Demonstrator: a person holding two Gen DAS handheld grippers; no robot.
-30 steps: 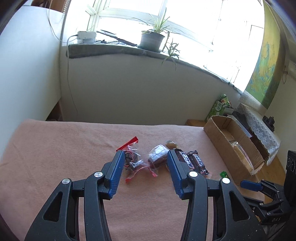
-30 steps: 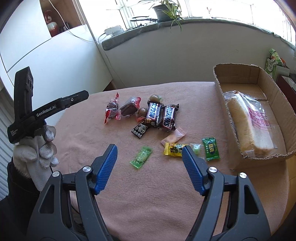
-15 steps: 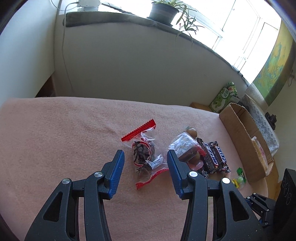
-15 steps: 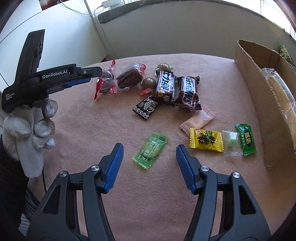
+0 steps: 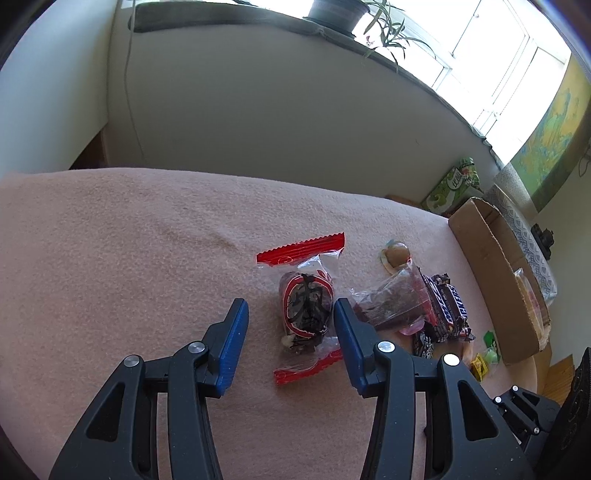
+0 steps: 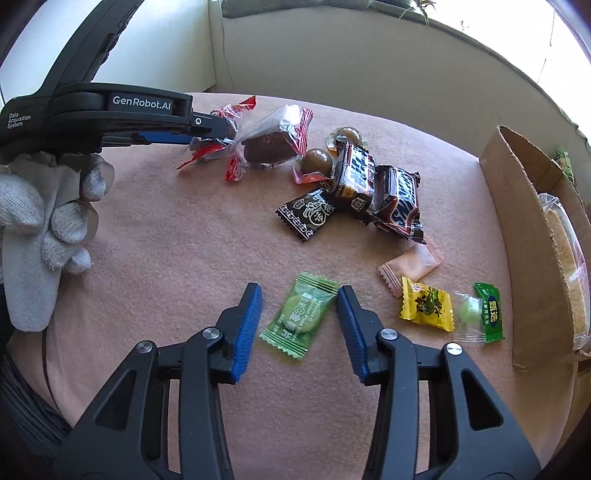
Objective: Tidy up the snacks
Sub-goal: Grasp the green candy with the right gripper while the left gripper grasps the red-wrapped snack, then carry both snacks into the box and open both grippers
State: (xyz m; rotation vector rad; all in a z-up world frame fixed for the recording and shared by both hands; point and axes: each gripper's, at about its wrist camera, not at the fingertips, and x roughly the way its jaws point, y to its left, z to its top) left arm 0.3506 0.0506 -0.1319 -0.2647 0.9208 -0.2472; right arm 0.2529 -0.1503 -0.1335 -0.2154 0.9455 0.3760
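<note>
Closing the right gripper (image 6: pixel 300 314) around the green candy (image 6: pixel 300 320), pads not yet touching it, well short of the cardboard box (image 6: pixel 532 258). Holding the left gripper (image 5: pixel 291 325) unclenched astride the red-edged snack packet (image 5: pixel 304 306), farther from that box, past the chocolate bars (image 6: pixel 376 188).

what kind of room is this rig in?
Likely a home room, not a lab: a potted plant on a sunny window ledge, a pink fleece blanket as the work surface, a torn cardboard box holding wrapped bread.
</note>
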